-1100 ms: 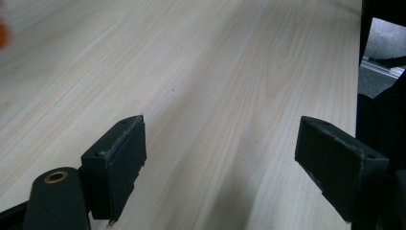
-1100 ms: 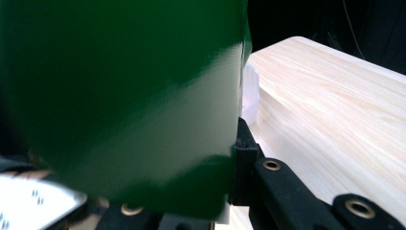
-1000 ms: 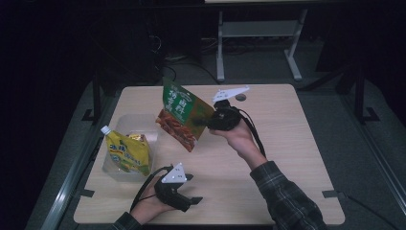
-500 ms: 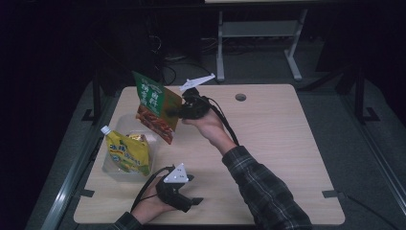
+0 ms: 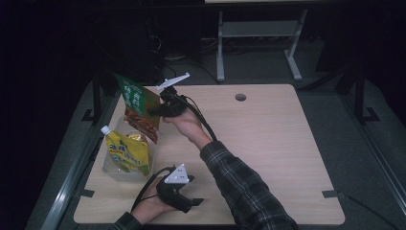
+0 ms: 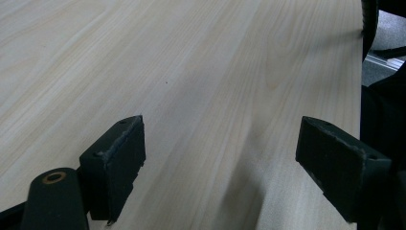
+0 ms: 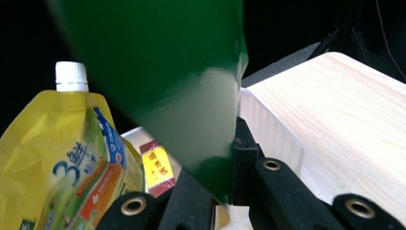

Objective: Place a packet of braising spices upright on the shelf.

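Observation:
A green and red snack bag (image 5: 138, 108) hangs in the air over the table's left side, above a clear bin (image 5: 111, 168). My right gripper (image 5: 157, 111) is shut on the bag's edge; the bag (image 7: 163, 81) is pinched between the two black jaws in the right gripper view. Below it a yellow spouted pouch (image 5: 126, 152) with a white cap stands in the bin (image 7: 268, 129), and the same pouch (image 7: 62, 153) appears close by in the right gripper view. My left gripper (image 5: 195, 202) rests near the table's front edge, open with nothing between its fingers (image 6: 115, 158).
The light wooden table (image 5: 268, 143) has a round cable hole (image 5: 240, 97) at the back. A small red and yellow packet (image 7: 155, 167) lies in the bin beside the pouch. A metal frame (image 5: 258, 33) stands on the dark floor behind the table.
My right gripper has carried the snack bag leftward across the table, from near the middle to above the bin. The left gripper has stayed in place.

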`<state>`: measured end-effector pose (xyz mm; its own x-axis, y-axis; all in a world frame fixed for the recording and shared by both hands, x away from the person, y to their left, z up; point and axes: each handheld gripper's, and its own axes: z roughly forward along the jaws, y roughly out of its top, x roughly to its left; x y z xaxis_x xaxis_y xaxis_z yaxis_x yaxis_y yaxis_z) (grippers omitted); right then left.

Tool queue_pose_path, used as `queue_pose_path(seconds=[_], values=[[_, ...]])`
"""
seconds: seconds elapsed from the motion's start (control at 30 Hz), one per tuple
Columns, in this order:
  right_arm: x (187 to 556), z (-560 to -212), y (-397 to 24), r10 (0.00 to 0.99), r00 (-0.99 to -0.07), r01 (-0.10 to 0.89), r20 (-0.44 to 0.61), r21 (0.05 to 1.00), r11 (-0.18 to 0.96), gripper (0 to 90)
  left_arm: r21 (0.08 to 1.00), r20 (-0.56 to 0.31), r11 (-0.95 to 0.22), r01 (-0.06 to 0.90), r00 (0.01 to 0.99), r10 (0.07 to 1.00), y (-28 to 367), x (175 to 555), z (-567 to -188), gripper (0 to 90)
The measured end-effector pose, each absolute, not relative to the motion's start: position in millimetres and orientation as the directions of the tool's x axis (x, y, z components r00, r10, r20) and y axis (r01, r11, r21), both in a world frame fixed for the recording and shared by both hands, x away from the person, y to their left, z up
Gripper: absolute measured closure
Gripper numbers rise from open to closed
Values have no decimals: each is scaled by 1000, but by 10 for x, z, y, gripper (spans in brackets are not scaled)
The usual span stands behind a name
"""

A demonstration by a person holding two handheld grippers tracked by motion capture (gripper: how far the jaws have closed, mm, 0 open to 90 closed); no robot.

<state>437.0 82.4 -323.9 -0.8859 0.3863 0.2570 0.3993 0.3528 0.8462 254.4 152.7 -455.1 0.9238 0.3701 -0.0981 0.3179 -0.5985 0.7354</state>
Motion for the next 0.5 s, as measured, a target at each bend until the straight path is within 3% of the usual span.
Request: queue_pose_path(seconds=[0.5], values=[[4359, -3485, 1079, 403, -887, 404, 226, 803, 438, 884, 729, -116, -600, 331, 923, 368, 1509, 2534, -4561, 167]])
